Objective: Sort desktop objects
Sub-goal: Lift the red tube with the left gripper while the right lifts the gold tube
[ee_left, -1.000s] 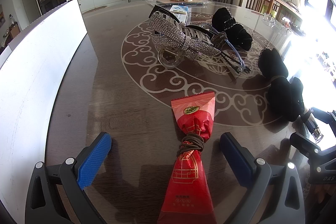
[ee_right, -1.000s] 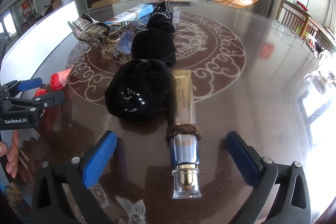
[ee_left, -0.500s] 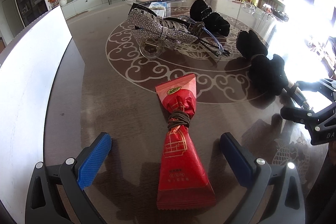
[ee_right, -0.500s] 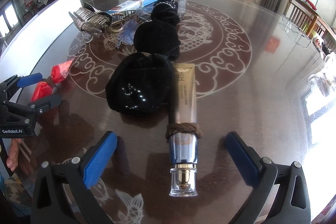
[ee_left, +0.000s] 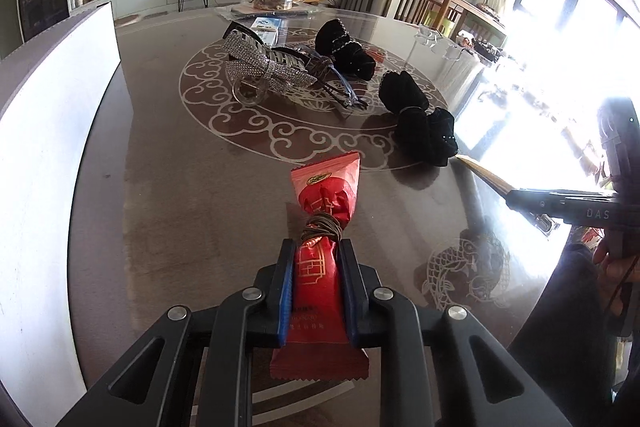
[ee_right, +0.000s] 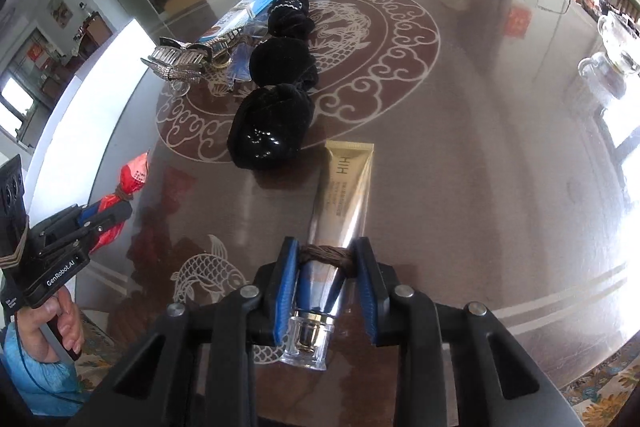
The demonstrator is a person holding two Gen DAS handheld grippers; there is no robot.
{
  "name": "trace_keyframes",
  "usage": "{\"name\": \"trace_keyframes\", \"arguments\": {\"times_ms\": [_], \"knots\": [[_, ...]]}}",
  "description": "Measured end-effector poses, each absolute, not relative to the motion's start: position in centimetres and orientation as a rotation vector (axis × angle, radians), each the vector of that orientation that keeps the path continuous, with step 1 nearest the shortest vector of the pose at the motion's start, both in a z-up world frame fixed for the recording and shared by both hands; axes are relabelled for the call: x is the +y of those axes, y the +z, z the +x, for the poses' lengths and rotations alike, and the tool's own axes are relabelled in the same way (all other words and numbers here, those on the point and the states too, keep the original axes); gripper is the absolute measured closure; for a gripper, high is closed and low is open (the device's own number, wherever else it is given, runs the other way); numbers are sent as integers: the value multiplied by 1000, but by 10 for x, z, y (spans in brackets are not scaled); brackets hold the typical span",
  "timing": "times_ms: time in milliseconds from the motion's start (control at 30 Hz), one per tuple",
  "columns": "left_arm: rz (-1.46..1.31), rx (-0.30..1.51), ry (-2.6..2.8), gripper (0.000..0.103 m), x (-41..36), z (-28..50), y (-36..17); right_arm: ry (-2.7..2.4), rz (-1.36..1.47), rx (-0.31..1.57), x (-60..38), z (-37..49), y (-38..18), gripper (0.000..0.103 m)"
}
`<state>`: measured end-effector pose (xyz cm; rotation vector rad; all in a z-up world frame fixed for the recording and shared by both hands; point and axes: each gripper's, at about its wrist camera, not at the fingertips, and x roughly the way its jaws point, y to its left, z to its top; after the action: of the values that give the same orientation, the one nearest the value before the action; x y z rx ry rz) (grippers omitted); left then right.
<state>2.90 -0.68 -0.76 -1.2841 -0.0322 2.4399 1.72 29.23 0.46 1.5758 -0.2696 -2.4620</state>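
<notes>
Both grippers grip: left gripper (ee_left: 316, 287) fingers clamp the red packet (ee_left: 320, 267), right gripper (ee_right: 326, 287) fingers clamp the gold tube (ee_right: 340, 207). Each item lies low over the worktop (ee_right: 480, 147), black scrunchies (ee_right: 272, 123) just beyond the tube.

Left gripper (ee_left: 316, 267) clamps red packet (ee_left: 324, 259); black scrunchies (ee_left: 420, 123) lie far right on table (ee_left: 180, 187).

You see a red gold-printed packet (ee_left: 320, 283), a gold-and-silver tube (ee_right: 340, 199), black velvet scrunchies (ee_right: 272, 127), and a brown surface (ee_left: 192, 187) with pale scrollwork.
</notes>
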Motion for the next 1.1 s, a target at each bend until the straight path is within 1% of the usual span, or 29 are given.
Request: {"name": "trace_keyframes", "arguments": {"times_ms": [100,133,167,267,333,467,500,533,567,600,633,667,700,867,933,1100], "knots": [[-1270,-63,2427,83,-5,35,-2,-2454,1514,-451,297,33,11,74],[-1265,-65,2424,83,-5,36,1,-2450,1499,-481,296,37,13,74],[-1263,-55,2425,83,-4,36,4,-2460,1504,-457,292,40,14,74],[-1283,-18,2427,83,-2,35,2,-2485,1585,-207,270,41,5,74],[-1305,-14,2422,83,-4,37,-2,-2465,1642,-85,261,40,-3,74],[-1324,-2,2422,83,-6,41,-7,-2460,1678,39,251,34,-5,71],[-1325,2,2422,83,-6,41,-8,-2458,1690,58,250,31,-4,66],[-1324,8,2424,83,-6,41,-8,-2454,1699,73,249,26,-6,58],[-1323,15,2426,83,-5,42,-8,-2450,1704,92,248,20,-7,53],[-1321,18,2427,83,-5,42,-7,-2449,1710,111,247,18,-8,47],[-1319,19,2427,83,-4,42,-7,-2454,1703,129,246,16,-8,47],[-1316,18,2428,83,-4,42,-6,-2458,1691,148,245,14,-8,51],[-1310,19,2432,83,-5,43,-4,-2462,1680,164,244,13,-7,75],[-1260,-23,2454,83,-12,46,15,-2477,1655,67,251,21,5,76],[-1226,-62,2461,83,-16,48,29,-2499,1600,21,252,26,21,76],[-1090,-141,2505,83,-41,64,81,-2528,1414,5,224,26,75,76]]}}
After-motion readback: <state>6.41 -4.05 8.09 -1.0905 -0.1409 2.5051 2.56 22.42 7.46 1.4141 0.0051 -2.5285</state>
